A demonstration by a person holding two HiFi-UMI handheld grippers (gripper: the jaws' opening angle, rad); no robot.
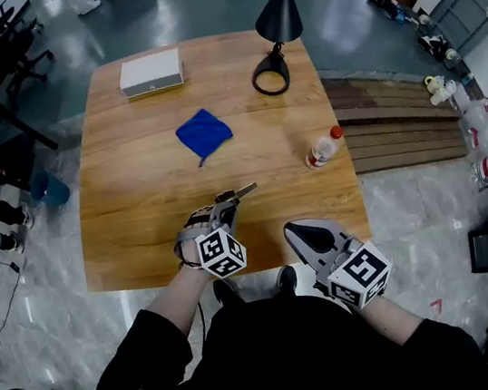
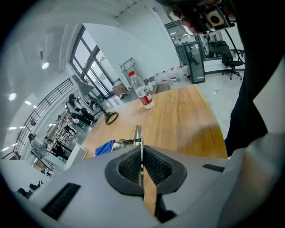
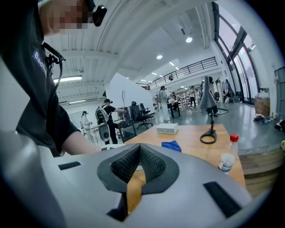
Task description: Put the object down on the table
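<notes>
My left gripper [image 1: 224, 200] is shut on a thin metal tool [image 1: 244, 188], whose tip sticks out toward the table's middle. In the left gripper view the flat metal tool [image 2: 139, 135] stands edge-on between the closed pads of that gripper [image 2: 141, 153]. It hangs over the wooden table [image 1: 133, 189] near the front edge; I cannot tell whether it touches the wood. My right gripper [image 1: 303, 233] sits at the front edge, to the right of the left one. Its pads [image 3: 151, 165] are pressed together with nothing between them.
A blue cloth [image 1: 204, 132] lies mid-table beyond the left gripper. A white box [image 1: 151, 73] sits at the far left, and a black desk lamp [image 1: 278, 21] at the far right. A red-capped plastic bottle [image 1: 322, 149] stands near the right edge. Office chairs stand left of the table.
</notes>
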